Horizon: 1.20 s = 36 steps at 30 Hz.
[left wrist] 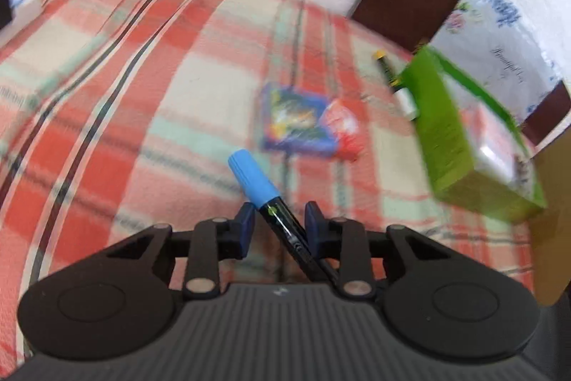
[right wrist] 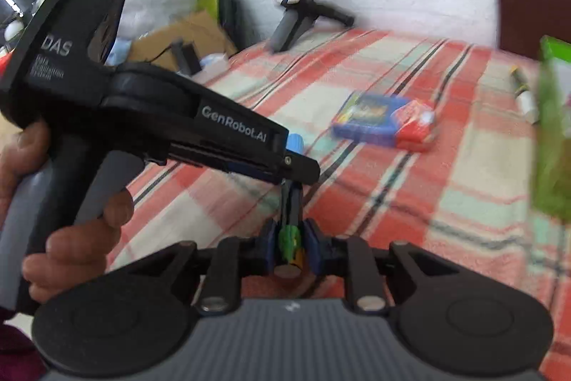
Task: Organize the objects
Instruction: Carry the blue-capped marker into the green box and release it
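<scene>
Black marker with a blue cap (left wrist: 266, 202) — we find it between both grippers, above the red-and-cream plaid cloth (left wrist: 107, 95). Its long axis runs near-to-far and slants left, cap end pointing far-left, butt end toward us. Left gripper (left wrist: 280, 220) has its blue pads either side of the barrel; whether they press we cannot tell. Right gripper (right wrist: 289, 245) is pinching the marker's near end, by the green label. Green open box (left wrist: 464, 138) sits right, well apart — the right hand is nearer it, we judge.
</scene>
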Each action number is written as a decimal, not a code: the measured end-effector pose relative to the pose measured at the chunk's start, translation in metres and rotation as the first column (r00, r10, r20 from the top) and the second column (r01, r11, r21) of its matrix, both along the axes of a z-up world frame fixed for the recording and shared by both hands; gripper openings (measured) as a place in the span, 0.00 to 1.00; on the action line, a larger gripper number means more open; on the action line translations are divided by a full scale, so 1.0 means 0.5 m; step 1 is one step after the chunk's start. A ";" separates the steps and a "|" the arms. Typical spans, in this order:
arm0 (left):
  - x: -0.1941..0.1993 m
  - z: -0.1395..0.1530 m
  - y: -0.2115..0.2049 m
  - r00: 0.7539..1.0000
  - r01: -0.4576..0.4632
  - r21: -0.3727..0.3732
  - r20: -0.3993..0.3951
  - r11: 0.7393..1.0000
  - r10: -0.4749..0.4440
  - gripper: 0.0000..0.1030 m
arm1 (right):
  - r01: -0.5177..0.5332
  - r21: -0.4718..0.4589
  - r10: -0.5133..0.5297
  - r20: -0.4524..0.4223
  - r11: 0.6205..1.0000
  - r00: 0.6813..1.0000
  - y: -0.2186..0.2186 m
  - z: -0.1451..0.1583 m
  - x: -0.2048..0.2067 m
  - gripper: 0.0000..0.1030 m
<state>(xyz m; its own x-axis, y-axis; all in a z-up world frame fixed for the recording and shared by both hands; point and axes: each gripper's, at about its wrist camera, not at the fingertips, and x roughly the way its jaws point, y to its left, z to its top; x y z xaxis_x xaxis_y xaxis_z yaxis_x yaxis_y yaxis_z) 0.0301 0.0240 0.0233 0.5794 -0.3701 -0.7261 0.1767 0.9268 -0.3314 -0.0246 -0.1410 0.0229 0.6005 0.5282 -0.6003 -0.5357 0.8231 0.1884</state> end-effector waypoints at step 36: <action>0.060 0.135 -0.336 0.920 0.201 0.317 0.264 0.927 -0.290 0.50 | 0.501 0.172 -0.530 0.279 0.848 0.801 -0.254 0.063 -0.003 0.44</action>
<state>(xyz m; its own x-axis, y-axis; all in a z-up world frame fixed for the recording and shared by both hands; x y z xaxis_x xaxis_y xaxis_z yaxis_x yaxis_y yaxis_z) 0.0602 -0.1439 0.0906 0.7035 -0.3374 -0.6255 0.4602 0.8869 0.0391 -0.0258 -0.2678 0.0544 0.9423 0.1291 -0.3089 -0.0786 0.9822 0.1704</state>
